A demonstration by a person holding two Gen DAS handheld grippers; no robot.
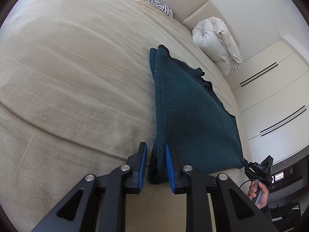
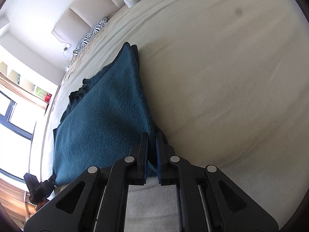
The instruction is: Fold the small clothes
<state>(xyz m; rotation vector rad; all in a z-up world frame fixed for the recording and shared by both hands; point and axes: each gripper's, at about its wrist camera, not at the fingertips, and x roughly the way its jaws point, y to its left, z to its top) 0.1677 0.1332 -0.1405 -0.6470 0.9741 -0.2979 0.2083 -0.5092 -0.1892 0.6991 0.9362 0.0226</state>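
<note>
Ahead of both your hand-held grippers the bed (image 1: 67, 77) gives a broad flat surface to fold on. The dark teal garment (image 1: 193, 116) lies on it, already doubled over, a near corner at each tool so the fold stays square. Your left hand-held gripper (image 1: 156, 166) has its jaws parted, the cloth edge loose between them. Your right hand-held gripper (image 2: 152, 154) stands almost closed around its corner; whether it still pinches, I cannot tell.
</note>
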